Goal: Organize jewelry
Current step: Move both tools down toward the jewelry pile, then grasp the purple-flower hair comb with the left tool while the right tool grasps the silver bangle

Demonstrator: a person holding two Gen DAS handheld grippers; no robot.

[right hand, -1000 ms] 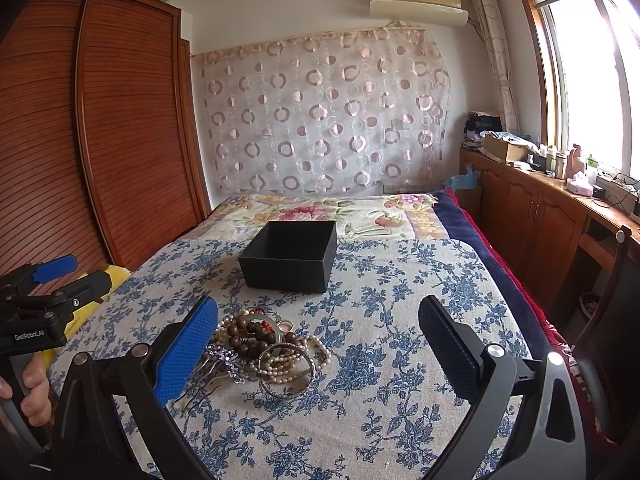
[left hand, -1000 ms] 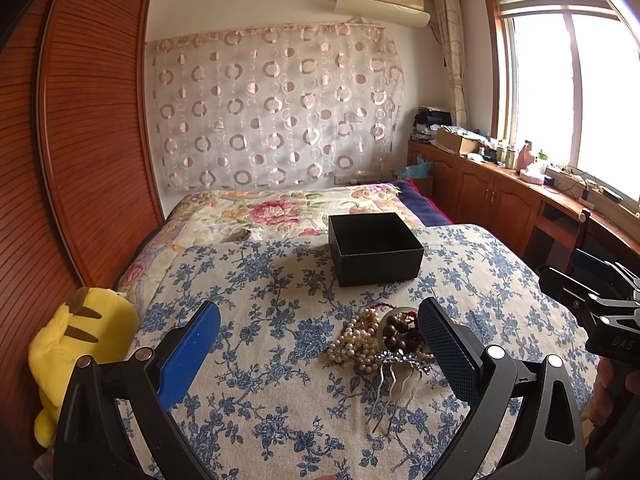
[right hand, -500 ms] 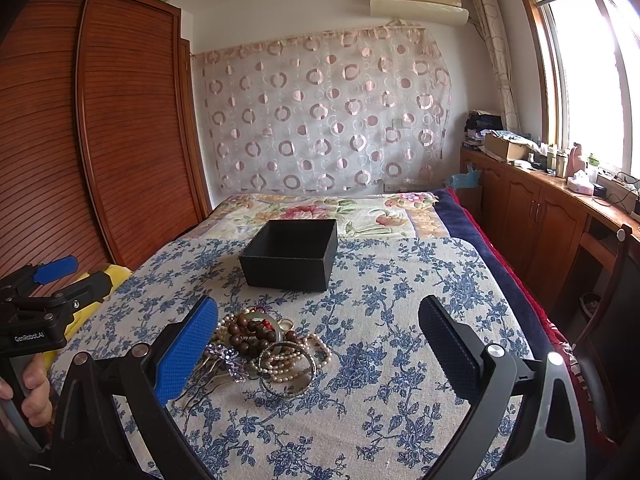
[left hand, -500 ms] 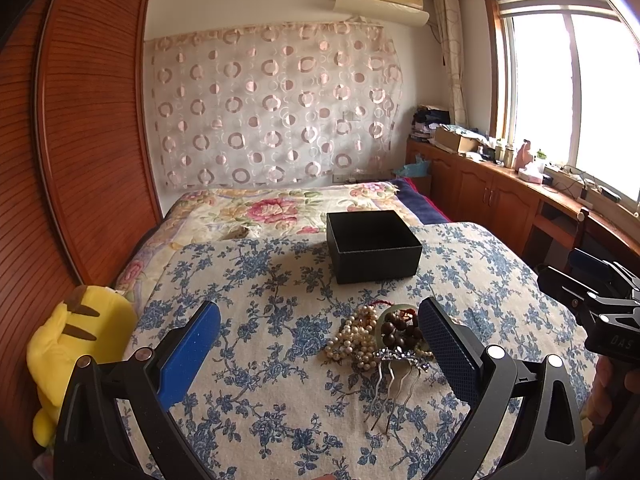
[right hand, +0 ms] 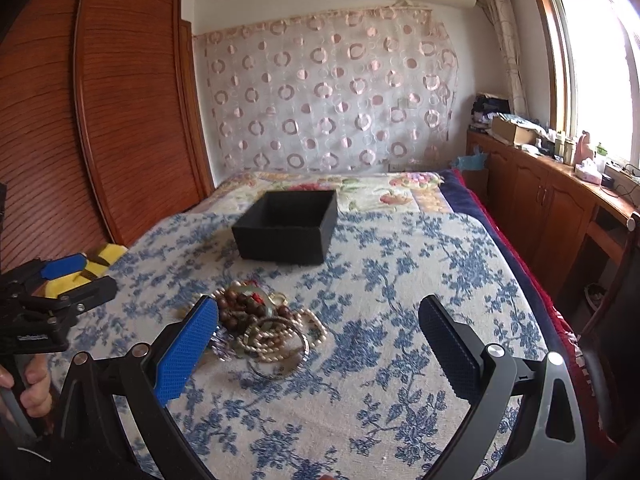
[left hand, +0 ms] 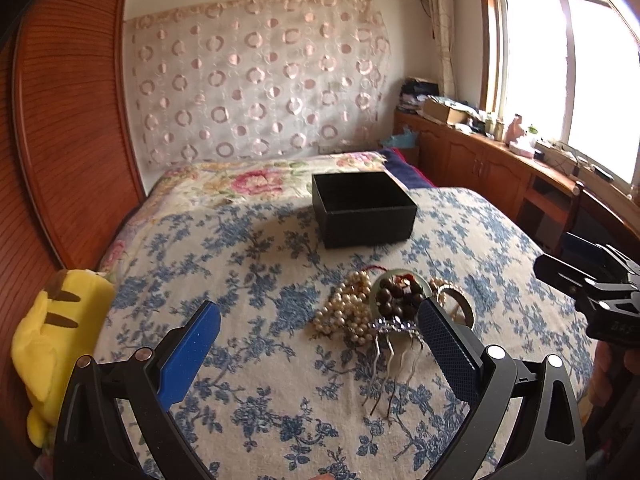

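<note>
1. Left gripper (left hand: 318, 340), black frame with blue pads: jaws spread wide, nothing between them, held above the quilt short of the heap.

2. Right gripper (right hand: 318, 338), same build: jaws equally wide and empty, the heap showing just past its left pad.

3. Silver metal hair comb with long wavy prongs and a jewelled top (left hand: 394, 354): nearest piece of the heap. Stiff, light, likely slippery on the prongs. You do best to pinch the jewelled bar, not the tines.

4. String of cream pearl beads, bunched (left hand: 348, 308): left side of the heap, touching the comb. Limp; expect it to trail and snag neighbours. Take a thick fold of it.

5. Dark brown wooden bead bracelet (left hand: 396, 300): centre of the heap, lying in or on a pale green ring. Flexible, grippy beads; pinch across the strand.

6. Thin metal bangles and pearl bracelets (right hand: 280, 340): right side of the heap, overlapping. Rigid hoops, smooth; grip across the rim.

7. Blue-flowered white quilt (left hand: 248, 264): soft under the heap, so pressing down will sink it.

8. Open black square box (left hand: 362, 210): beyond the heap, apart from it, appears empty.
</note>
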